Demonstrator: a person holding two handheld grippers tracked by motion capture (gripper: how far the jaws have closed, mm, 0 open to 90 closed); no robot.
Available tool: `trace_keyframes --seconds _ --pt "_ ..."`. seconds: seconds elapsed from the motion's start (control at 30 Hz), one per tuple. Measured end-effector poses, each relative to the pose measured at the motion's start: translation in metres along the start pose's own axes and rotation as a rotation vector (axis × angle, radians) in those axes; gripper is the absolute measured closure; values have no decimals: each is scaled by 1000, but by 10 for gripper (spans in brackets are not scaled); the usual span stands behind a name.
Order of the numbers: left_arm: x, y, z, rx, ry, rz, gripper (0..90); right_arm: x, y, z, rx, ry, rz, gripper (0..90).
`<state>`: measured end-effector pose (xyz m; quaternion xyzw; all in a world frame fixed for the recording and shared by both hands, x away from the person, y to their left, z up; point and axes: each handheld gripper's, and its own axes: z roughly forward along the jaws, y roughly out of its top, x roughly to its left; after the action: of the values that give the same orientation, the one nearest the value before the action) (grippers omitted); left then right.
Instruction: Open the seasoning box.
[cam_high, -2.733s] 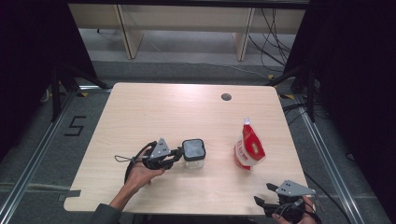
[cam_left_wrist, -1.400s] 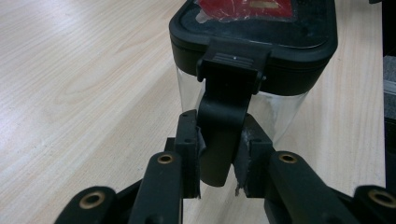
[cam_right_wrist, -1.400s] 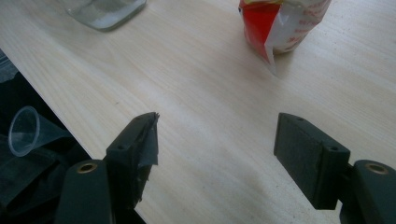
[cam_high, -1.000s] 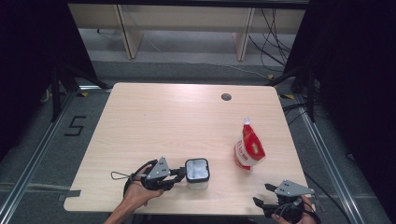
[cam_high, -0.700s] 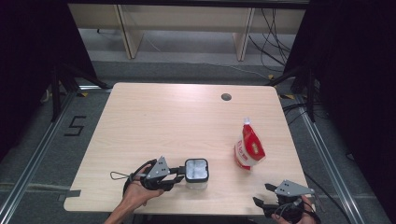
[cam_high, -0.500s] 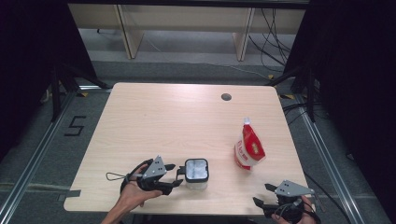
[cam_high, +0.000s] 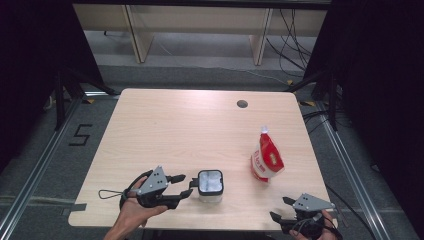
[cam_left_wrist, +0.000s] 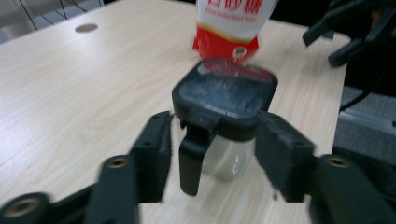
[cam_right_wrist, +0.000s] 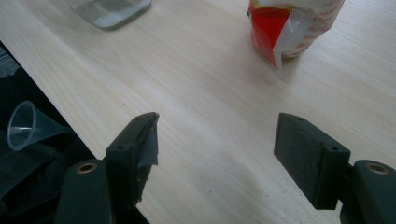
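A clear square container (cam_high: 210, 184) with a black lid stands near the table's front edge. My left gripper (cam_high: 185, 185) sits just to its left, pointing at it. In the left gripper view the container (cam_left_wrist: 224, 112) and its black latch stand just ahead of the gripper (cam_left_wrist: 217, 140). The jaws have just been closing, but the pads (cam_left_wrist: 280, 158) do not touch it. A red and white pouch (cam_high: 266, 159) stands upright to the right. My right gripper (cam_high: 278, 208) rests at the front right edge, open on bare wood (cam_right_wrist: 215, 140).
The wooden table (cam_high: 190, 130) has a round cable hole (cam_high: 242, 104) at the back right. A clear plastic funnel (cam_right_wrist: 21, 126) lies below the table's front edge. Dark curtains flank the table, and metal rails run along the floor.
My left gripper brought the container toward the front edge, let go of it, and drew back to the left and upward. The right gripper has stayed where it was.
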<state>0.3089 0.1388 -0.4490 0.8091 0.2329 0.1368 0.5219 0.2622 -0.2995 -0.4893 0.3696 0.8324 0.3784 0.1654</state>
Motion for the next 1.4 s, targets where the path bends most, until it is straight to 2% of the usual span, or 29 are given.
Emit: trace_keyframes --seconds 0.03,0.07,0.1,0.17,0.23,0.3,0.33,0.37,0.4,0.43,0.5,0.53,0.63,0.77,0.9,0.93,1.2,1.23,1.3,1.37,1.4 --pt "1 1 -1 -7 4 10 626 1 0 0 10 4 7 313" --pt "0 2 -1 -13 15 -13 678 1 0 0 12 5 6 313" --pt "0 2 -1 -19 15 -10 729 4 0 0 16 3 33 313" --pt "0 3 3 -19 16 -26 829 3 1 0 12 4 16 313" --pt "2 5 8 -10 10 -15 850 3 1 0 12 4 16 313" --pt "1 6 14 -7 15 -28 885 3 1 0 9 4 18 313" --pt "2 7 17 -2 19 -10 889 2 1 1 5 8 0 313" --pt "2 7 19 8 26 -5 890 1 0 0 7 2 4 313" --pt "2 7 19 8 26 -5 890 1 0 0 7 2 4 313" --pt "2 6 20 16 30 -11 890 4 0 0 14 3 32 313" --pt "3 5 22 18 33 -19 891 3 0 0 8 5 17 313" --pt "4 5 23 19 28 -4 891 3 1 0 11 5 15 313" --pt "4 3 26 14 33 -32 891 3 1 1 10 8 13 313" --pt "6 3 27 18 33 -18 891 3 1 1 12 8 14 313" --pt "6 3 27 20 37 -22 891 3 1 1 12 7 13 313" --pt "6 3 27 19 39 -19 891 2 1 1 9 10 0 313" --pt "6 0 27 7 38 -40 891 4 2 1 -7 8 -9 314" --pt "5 -1 28 -14 41 -67 891 5 3 2 -11 20 -7 335" --pt "6 -2 27 -19 37 -66 890 6 4 2 -16 21 -15 356" --pt "7 -2 28 -23 32 -69 891 8 5 2 -40 41 -70 423" --pt "7 -3 28 -26 32 -76 891 10 6 2 -51 48 -74 452"
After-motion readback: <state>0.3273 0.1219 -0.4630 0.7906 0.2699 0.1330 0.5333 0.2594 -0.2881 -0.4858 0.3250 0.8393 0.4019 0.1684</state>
